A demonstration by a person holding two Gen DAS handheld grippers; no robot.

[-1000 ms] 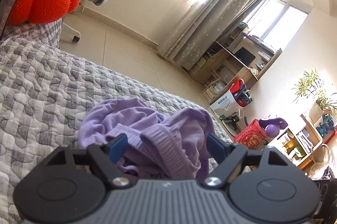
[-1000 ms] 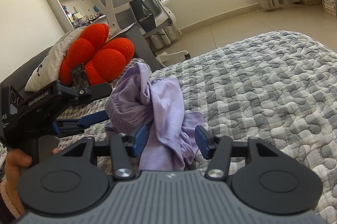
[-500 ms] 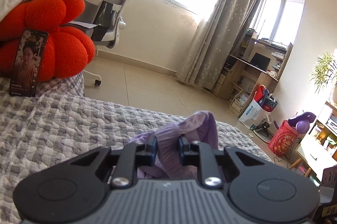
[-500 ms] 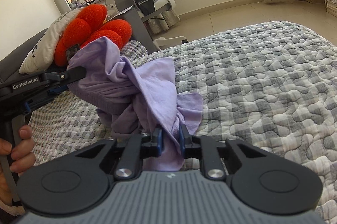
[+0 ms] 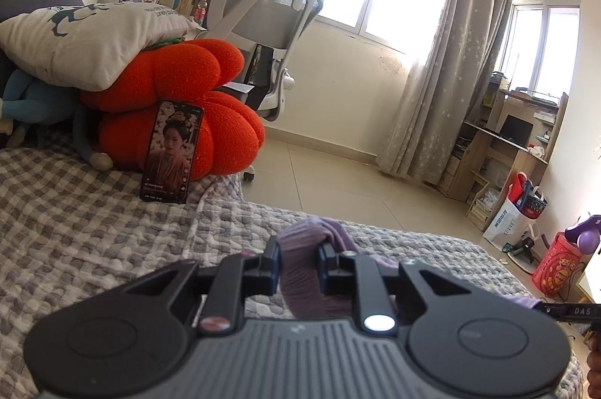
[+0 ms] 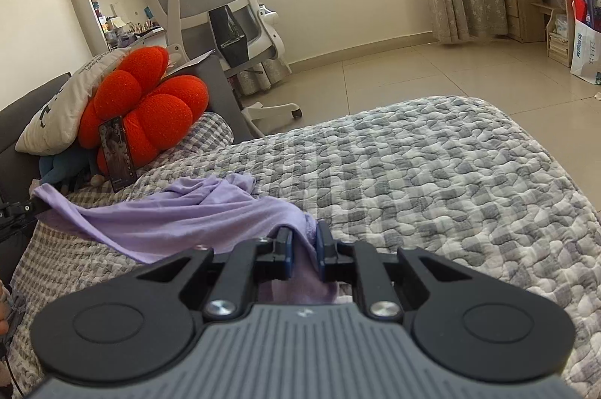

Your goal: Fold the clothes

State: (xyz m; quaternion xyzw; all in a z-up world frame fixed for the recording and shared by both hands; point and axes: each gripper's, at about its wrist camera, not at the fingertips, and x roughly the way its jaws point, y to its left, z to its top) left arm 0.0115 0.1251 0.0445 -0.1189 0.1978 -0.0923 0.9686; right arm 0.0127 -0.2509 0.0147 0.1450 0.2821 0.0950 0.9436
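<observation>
Purple garment [image 6: 180, 211] hangs stretched above the quilted bed [image 6: 432, 173]. Left gripper [image 5: 298, 260] pinches a ribbed edge at one end; right gripper [image 6: 303, 249] pinches the other. Likely held taut between both to spread it out before laying flat for folding.

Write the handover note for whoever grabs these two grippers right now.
Left gripper: shut on the lilac garment, pinching a ribbed edge.
Right gripper: shut on the other end of it.
Garment: stretched between the two grippers, sagging just over the grey checked quilt; whether it touches is unclear. A phone leans on the red cushion beyond it.
Done: both ends gripped, cloth pulled out.
Left: lay it flat, smooth it, make every fold.
</observation>
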